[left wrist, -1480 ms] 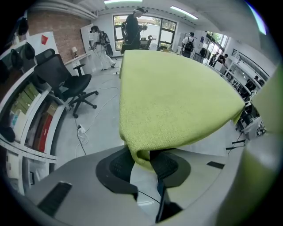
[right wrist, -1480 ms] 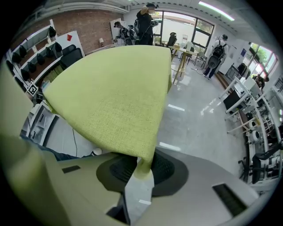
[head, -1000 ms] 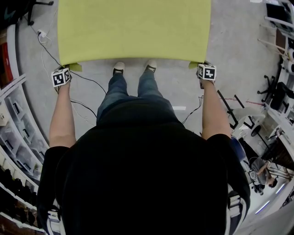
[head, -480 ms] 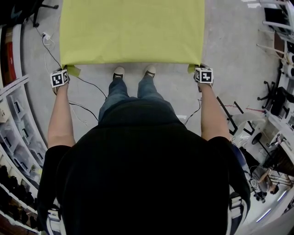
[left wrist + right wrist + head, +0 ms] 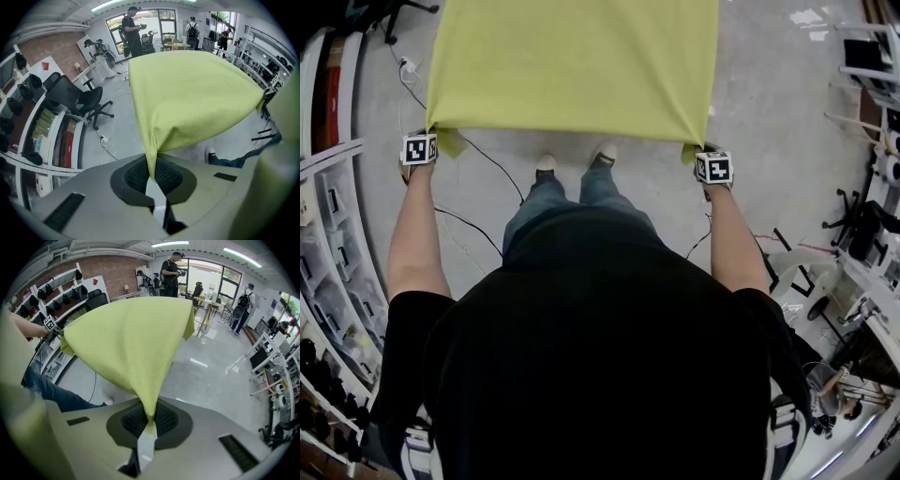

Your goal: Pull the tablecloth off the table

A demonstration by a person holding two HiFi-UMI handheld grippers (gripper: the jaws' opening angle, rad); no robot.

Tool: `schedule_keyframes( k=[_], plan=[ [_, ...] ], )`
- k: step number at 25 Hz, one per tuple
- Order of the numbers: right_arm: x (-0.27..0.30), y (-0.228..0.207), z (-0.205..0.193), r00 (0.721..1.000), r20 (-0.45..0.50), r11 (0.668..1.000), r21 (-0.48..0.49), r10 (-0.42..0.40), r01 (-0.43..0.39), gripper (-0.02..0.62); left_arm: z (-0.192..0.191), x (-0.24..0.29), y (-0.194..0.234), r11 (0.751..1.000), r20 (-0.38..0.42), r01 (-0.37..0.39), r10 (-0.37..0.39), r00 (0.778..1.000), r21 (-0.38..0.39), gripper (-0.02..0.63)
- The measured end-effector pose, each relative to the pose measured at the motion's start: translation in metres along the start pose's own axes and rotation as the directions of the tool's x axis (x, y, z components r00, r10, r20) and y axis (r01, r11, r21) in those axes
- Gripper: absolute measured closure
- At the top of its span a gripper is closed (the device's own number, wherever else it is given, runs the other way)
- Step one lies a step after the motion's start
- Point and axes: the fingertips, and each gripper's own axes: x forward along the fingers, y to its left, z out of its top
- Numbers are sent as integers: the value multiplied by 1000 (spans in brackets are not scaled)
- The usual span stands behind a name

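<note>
- Two tools are at work, each with its jaws shut tight on one near corner of the yellow-green fabric tablecloth (image 5: 572,66).
- Left tool (image 5: 422,146): the left gripper view shows its jaws pressed together. A thin pinched fold of the cloth's corner runs down between the dark ribbed pads (image 5: 134,175). From that pinch the sheet fans out forward and to the right.
- Right tool (image 5: 711,165): the right gripper view shows the same grip, with the jaws closed on a bunched corner. The cloth widens ahead of this tool and to its left.
- Between the two tools the cloth's near edge runs almost straight. It dips slightly just inside the right tool, where a small flap hangs down.
- Ahead of both tools the tablecloth stretches away as one smooth, nearly flat sheet. Whatever lies under its far part is covered and cannot be made out.
- Below the near edge, between the tools, the person's pale shoes (image 5: 546,163) stand on the grey concrete floor (image 5: 778,94).
- A thin black cable (image 5: 492,159) trails across the floor just inside the left tool.
- On the left tool's outer side sit white storage shelves (image 5: 328,216), and its own view shows a black office chair (image 5: 82,101) ahead to the left.
- Several people (image 5: 171,270) stand far ahead of both tools, by the windows.
</note>
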Motion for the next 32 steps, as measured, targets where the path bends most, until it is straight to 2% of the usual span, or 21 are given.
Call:
schedule_keyframes(
  k=[7,14,21,32],
  plan=[
    [-27,28,-19,999,10,998,36,-43,43,577,-26,-12,7,1000,25,30,-30,999,6,581],
    [-49,79,-47,995,-10,995,23,-97,97,577,-72,-24,32,994,62,85,-89,994,65,581],
    [-89,127,-76,986,18,983,87,-166,164,577,-116,-49,45,982,87,124,-137,987,139,581],
    [-139,181,-121,974,39,966,137,-225,218,577,-181,-91,51,967,106,164,-186,977,193,581]
  ],
)
